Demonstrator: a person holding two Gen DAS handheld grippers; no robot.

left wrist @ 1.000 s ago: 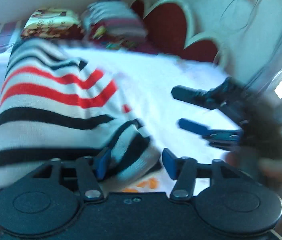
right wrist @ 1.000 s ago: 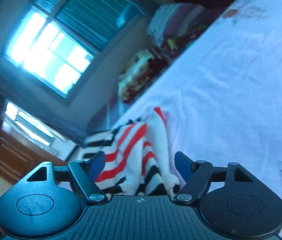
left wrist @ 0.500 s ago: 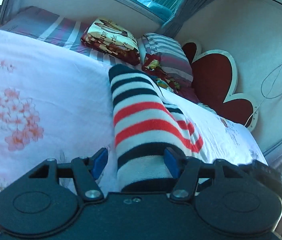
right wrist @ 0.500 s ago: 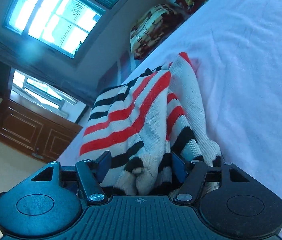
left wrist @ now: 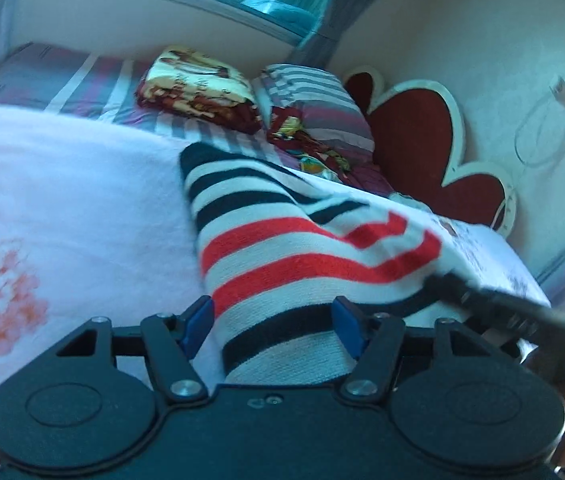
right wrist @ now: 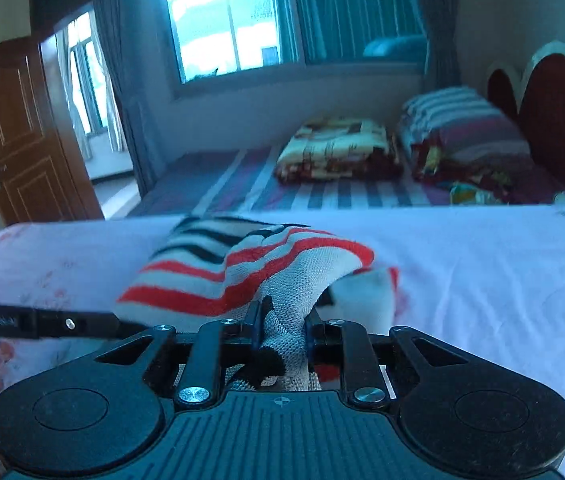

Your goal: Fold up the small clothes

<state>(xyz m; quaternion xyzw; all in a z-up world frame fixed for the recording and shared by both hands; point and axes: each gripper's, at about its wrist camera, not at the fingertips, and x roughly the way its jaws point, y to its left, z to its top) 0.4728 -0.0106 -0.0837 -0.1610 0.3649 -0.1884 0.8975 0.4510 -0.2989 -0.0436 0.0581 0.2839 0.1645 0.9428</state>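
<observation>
A small knit garment with white, red and black stripes lies on the white floral bed sheet. My left gripper is open, its blue pads on either side of the garment's near end. In the right wrist view the garment is bunched, and my right gripper is shut on a fold of its near edge. The right gripper shows in the left wrist view at the garment's right side. The left gripper's finger shows at the left of the right wrist view.
Folded blankets and striped pillows lie at the far side of the bed. A red heart-shaped headboard stands at the right. A window and a brown door are beyond the bed.
My right gripper has closed on the garment's near edge and levelled out. My left gripper has stayed open around the garment's near end, with the view shifted slightly.
</observation>
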